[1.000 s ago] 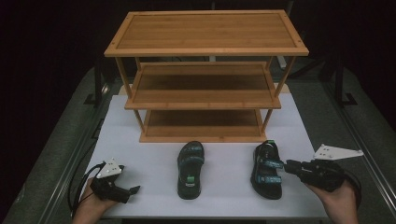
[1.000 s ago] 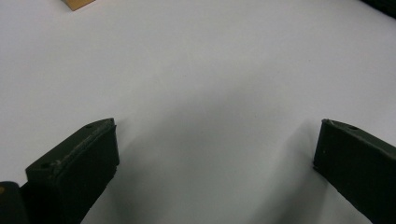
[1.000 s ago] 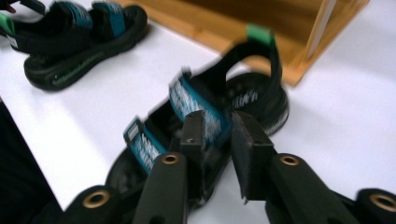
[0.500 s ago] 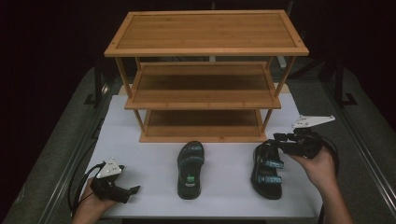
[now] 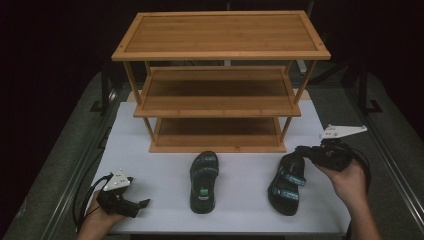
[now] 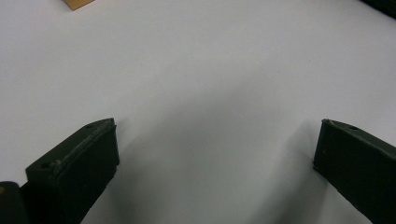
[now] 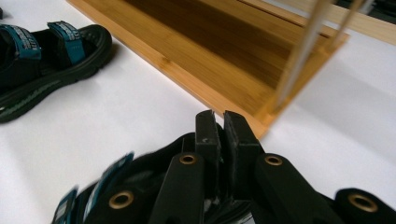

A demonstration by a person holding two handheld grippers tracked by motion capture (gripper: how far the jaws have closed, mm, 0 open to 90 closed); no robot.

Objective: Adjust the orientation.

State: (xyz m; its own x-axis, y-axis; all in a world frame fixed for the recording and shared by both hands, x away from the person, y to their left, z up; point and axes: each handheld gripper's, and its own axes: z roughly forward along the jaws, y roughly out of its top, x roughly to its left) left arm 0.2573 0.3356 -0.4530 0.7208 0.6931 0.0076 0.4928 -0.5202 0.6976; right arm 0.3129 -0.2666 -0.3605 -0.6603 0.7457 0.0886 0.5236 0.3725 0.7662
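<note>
Two black sandals with teal straps lie on the white mat in front of a bamboo shoe rack [image 5: 220, 50]. The left sandal [image 5: 204, 182] lies free; the right gripper view shows it far left [image 7: 42, 60]. My right gripper [image 5: 301, 150] sits at the toe end of the right sandal [image 5: 286, 185]. Its jaws have just been closing and now stand almost together [image 7: 222, 121], pinching the front rim of that sandal [image 7: 140, 172]. My left gripper [image 5: 142, 204] rests at the mat's front left, jaws wide open [image 6: 215, 130] over bare mat.
The rack has three shelves, and its bottom shelf [image 7: 187, 51] lies just beyond the right gripper. The white mat [image 5: 150, 155] ends near both hands at the front. Dark metal rails [image 5: 75, 180] run along both sides of the table.
My right gripper came in from the right edge, moving left and forward to the toe of the right sandal, and its jaws closed there. The left gripper has kept still.
</note>
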